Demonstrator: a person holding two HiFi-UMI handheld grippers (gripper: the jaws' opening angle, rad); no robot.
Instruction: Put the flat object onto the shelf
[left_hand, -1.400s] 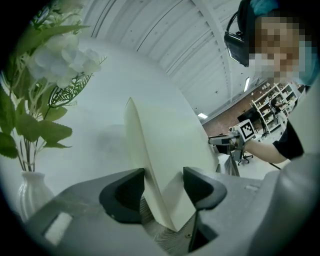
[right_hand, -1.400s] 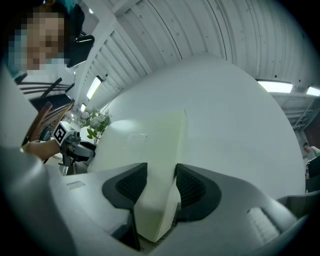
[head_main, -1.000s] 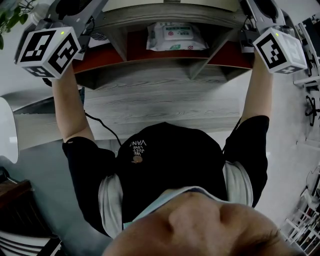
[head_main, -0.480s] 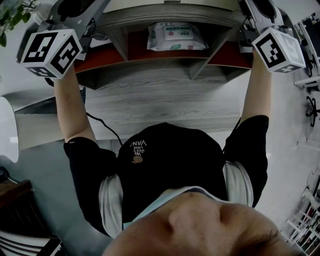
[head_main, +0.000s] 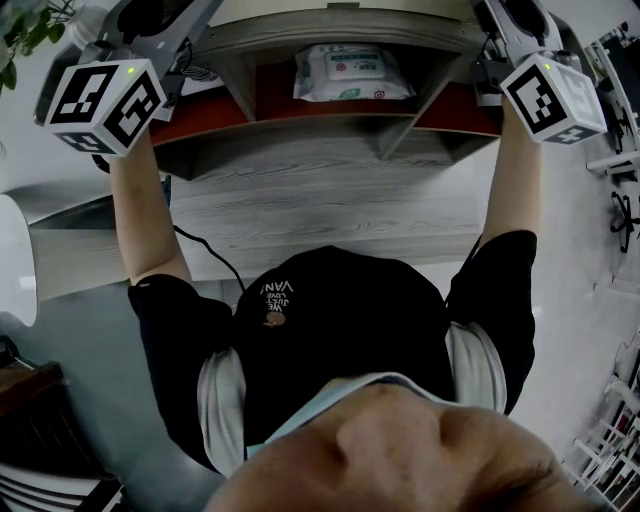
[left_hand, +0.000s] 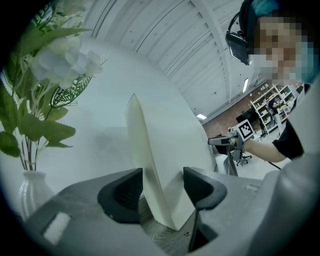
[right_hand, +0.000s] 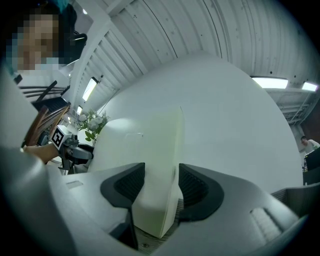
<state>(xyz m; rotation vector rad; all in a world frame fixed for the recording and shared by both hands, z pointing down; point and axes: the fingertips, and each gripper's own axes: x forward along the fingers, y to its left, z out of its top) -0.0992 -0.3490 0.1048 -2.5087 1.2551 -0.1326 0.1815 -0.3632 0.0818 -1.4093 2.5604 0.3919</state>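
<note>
Flat object (left_hand: 165, 145) stands on edge atop the shelf (head_main: 340, 35), left tool (left_hand: 164, 182) and right tool (right_hand: 161, 182) each pinching one end.

In the right gripper view, the gap between the jaws of the right gripper (right_hand: 161, 187) is a little wider than it was 1.4 s ago, and the cream board (right_hand: 155, 165) between them shows more of its thickness. Its top corner sits slightly higher and further left in the frame.

In the left gripper view, the left gripper (left_hand: 163, 187) has its left pad a touch further out. The board's tip stands marginally higher, and the white blooms (left_hand: 62, 60) reach slightly lower and further right.

In the head view, the left marker cube (head_main: 100, 105) and the right marker cube (head_main: 553, 97) have each drifted slightly inward since a second ago.
</note>
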